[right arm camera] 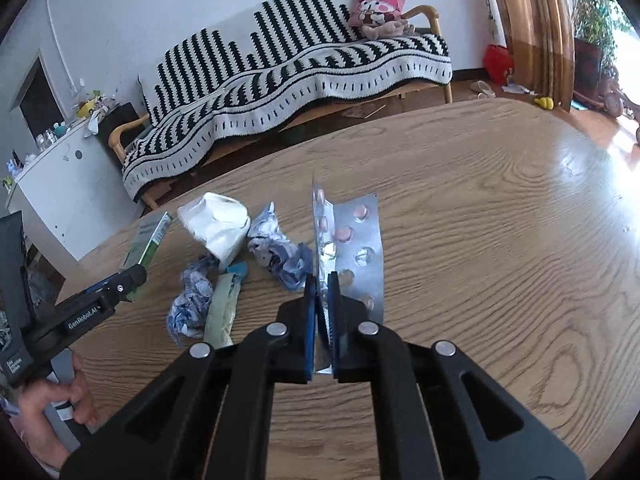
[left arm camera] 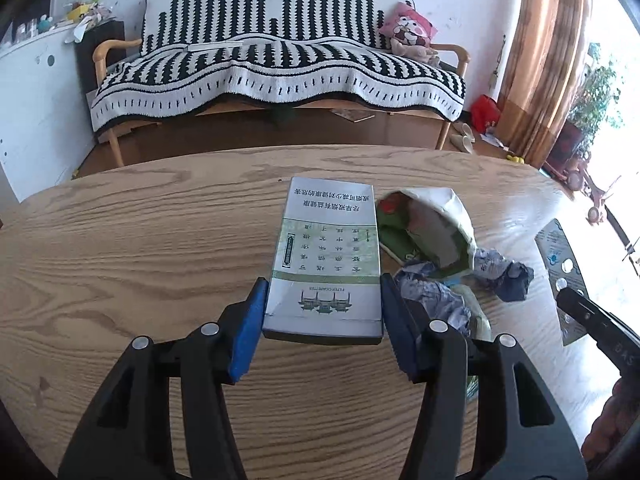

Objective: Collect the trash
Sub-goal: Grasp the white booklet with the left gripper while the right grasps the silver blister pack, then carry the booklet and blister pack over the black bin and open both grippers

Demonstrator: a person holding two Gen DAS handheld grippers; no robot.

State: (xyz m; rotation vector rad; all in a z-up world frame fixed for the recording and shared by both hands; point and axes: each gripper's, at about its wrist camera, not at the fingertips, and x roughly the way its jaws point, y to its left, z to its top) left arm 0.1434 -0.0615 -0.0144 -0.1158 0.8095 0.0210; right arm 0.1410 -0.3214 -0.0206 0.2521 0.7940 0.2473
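**Both grippers hold trash over the counter**

We work over a wood-grain counter with a rounded far edge. Beyond it a sofa under a black-and-white striped throw stands against a white wall, with a pink plush at one end, a brown curtain by a bright window, and a white cabinet cluttered on top.

Our left gripper has its jaws clamped on the sides of a carton, a flat grey-and-green box printed with characters, its far end reaching out over the counter. Our right gripper has its jaws closed on a blister, a foil pill strip held on edge; a second blister shows just behind it, and we cannot tell whether it lies flat or is part of the same piece.

Only the right view shows the hand holding the left gripper and the pink pills in the foil. Only the left view shows the carton's printed face.

Near the carton lie a white pouch, crumpled wrappers and a pale green sachet, bunched between the two grippers.
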